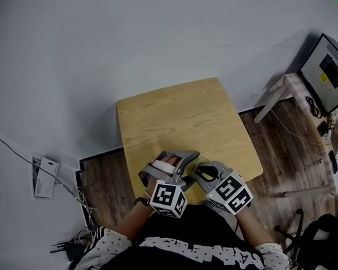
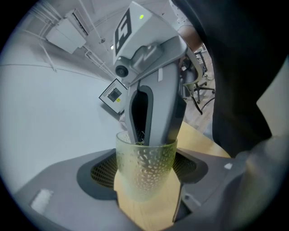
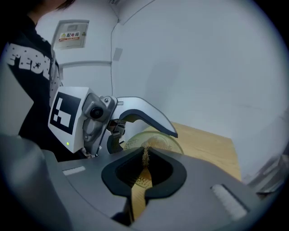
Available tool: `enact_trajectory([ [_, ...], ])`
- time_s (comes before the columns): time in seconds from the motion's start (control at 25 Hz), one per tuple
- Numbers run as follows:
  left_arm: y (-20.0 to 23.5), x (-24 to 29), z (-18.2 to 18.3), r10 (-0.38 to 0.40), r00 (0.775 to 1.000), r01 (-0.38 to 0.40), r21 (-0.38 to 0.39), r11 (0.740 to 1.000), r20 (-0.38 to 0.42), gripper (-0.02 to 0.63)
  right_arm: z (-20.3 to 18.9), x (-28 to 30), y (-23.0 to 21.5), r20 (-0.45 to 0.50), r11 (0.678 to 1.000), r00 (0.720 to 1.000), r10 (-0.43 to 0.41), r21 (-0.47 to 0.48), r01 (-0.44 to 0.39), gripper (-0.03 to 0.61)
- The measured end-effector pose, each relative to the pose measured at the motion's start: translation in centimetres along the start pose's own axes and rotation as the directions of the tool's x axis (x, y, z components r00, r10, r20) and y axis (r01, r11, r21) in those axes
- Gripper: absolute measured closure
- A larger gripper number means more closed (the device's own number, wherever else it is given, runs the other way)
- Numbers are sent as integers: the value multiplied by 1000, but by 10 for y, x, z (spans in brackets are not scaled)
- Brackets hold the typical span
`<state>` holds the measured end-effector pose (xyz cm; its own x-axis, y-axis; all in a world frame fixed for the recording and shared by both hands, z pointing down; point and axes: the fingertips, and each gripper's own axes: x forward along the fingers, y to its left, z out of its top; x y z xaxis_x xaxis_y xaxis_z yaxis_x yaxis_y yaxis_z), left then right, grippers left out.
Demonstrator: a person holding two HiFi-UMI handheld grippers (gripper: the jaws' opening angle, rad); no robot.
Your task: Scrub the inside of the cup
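At the near edge of the small wooden table [image 1: 175, 115], my left hand-held gripper [image 2: 146, 176] clamps a dimpled, green-tinted cup [image 2: 144, 158]. My right hand-held gripper [image 3: 145, 170], closed on a bristly brush [image 3: 146, 155], pokes down into the cup's mouth and blocks the inside from view. A monitor [image 1: 329, 69] stands off right; cables [image 1: 81, 200] trail at left.

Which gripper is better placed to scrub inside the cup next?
Right. The right gripper pinches a bristly scrubber at the mouth of the cup, while the left gripper is clamped round the cup, holding it.
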<state>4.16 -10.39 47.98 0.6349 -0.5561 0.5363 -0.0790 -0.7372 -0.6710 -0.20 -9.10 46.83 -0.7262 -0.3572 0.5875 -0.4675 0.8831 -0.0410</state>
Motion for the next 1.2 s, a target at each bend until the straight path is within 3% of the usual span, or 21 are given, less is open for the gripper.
enact_trajectory([
  [0.2,-4,0,3,-16,1000,16,-32,999,7,241,-6,-1,5,-93,977,995,-36,-215,15,551],
  [0.36,-7,1,4,-32,999,33,-55,998,13,241,-13,-2,9,-163,920,984,-64,-391,-5,549],
  [0.6,-12,0,5,-56,998,58,-94,994,23,241,-19,-3,12,-231,827,968,-95,-560,-52,549],
  [0.72,-17,2,3,-75,997,77,-102,992,23,241,-25,-1,15,-263,737,956,-128,-671,-86,549],
  [0.92,-19,5,4,-103,994,108,-128,986,45,241,-29,-3,15,-277,528,941,-196,-838,-137,549],
  [1.2,-20,12,7,-141,986,155,-184,971,87,241,-40,-12,15,-317,320,927,-201,-915,-244,549],
])
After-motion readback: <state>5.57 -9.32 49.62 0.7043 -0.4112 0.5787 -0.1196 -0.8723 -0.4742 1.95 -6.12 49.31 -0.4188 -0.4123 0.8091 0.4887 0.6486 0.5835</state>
